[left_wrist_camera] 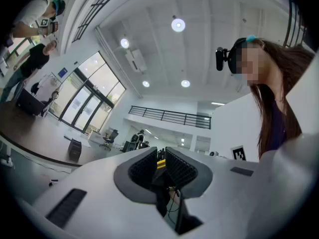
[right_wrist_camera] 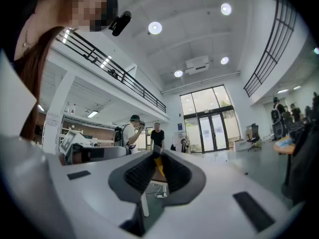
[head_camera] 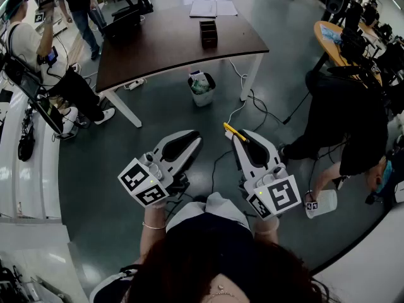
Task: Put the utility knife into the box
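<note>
My right gripper (head_camera: 233,135) is shut on a yellow utility knife (head_camera: 234,131), whose end sticks out past the fingertips; in the right gripper view the knife (right_wrist_camera: 158,167) shows yellow between the closed jaws. My left gripper (head_camera: 196,138) is held beside it, shut, with nothing sticking out of it. In the left gripper view a small yellow patch shows in the thin gap of that gripper (left_wrist_camera: 160,156); what it is I cannot tell. The black box (head_camera: 208,33) stands on the brown table (head_camera: 158,49) well ahead, and appears small in the left gripper view as the box (left_wrist_camera: 75,149).
Both grippers hang over the grey floor. A waste bin (head_camera: 202,89) and cables (head_camera: 243,106) lie under the table's near edge. Papers (head_camera: 213,8) rest at the table's far side. A seated person (head_camera: 347,125) is at the right, other people (head_camera: 79,5) at the left.
</note>
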Demonstrator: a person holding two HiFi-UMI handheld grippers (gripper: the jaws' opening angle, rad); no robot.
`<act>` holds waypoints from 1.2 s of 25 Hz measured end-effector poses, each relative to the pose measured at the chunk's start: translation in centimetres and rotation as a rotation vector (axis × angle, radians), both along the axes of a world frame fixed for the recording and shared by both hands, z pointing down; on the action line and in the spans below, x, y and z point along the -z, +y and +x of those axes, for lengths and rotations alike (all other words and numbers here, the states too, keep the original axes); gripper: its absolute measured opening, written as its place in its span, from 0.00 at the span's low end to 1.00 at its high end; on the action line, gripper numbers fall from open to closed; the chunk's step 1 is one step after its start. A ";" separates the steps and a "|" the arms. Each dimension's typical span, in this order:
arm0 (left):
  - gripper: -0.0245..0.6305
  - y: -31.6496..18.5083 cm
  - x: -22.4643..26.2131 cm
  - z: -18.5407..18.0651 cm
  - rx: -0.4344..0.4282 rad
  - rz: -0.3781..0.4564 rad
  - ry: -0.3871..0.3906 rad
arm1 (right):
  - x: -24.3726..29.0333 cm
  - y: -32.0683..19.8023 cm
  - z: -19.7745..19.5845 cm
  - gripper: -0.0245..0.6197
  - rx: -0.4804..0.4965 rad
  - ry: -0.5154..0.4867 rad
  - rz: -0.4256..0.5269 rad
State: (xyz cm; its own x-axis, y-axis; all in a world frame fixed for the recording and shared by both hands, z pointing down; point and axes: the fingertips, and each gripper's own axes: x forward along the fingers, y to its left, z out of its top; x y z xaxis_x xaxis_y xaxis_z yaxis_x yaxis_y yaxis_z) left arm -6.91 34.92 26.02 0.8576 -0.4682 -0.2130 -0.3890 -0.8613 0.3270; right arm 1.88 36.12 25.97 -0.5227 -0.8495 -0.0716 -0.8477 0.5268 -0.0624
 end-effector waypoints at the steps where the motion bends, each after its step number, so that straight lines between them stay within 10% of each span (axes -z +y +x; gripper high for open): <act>1: 0.12 0.0 0.1 0.0 0.000 0.000 0.001 | 0.0 0.1 0.0 0.12 0.002 0.002 -0.002; 30: 0.12 -5.6 -2.1 3.7 0.033 -0.052 -0.016 | -1.9 -6.9 2.9 0.12 0.059 -0.020 -0.041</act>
